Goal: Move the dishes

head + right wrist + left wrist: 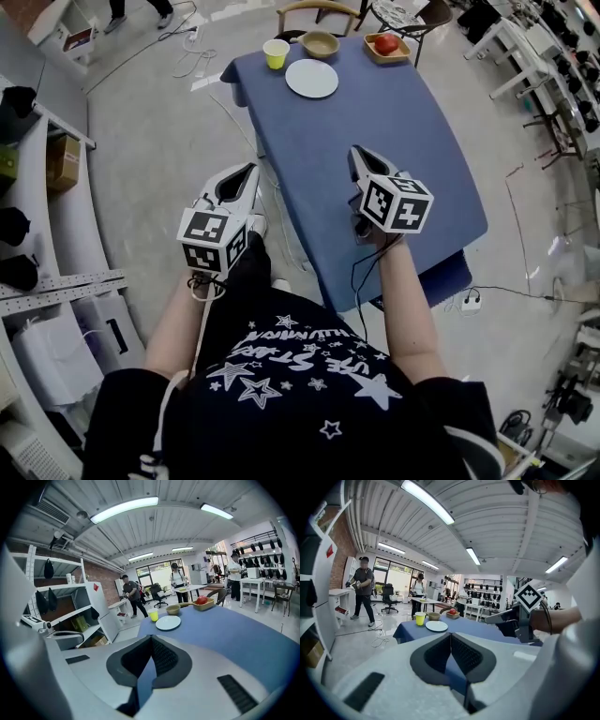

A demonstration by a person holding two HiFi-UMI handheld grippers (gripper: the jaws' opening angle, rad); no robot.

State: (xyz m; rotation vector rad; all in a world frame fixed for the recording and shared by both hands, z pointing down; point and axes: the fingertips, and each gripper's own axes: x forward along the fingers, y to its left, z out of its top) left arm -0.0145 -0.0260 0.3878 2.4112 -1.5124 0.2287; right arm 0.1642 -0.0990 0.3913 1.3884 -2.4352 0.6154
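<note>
A white plate (311,78), a yellow cup (276,53), a tan bowl (320,44) and a wooden tray holding a red apple (386,45) stand at the far end of the blue-clothed table (375,141). My left gripper (242,178) hangs shut and empty off the table's left side. My right gripper (361,161) is over the near part of the cloth, also shut with nothing in it. The left gripper view looks past its closed jaws at the plate (437,626) and cup (420,618). The right gripper view likewise shows the plate (168,622) far ahead.
White shelving (37,234) with boxes runs along the left. A wooden chair (319,13) stands behind the table's far end. Cables (202,66) lie on the floor, with a power strip (471,302) at right. People walk in the background (362,590).
</note>
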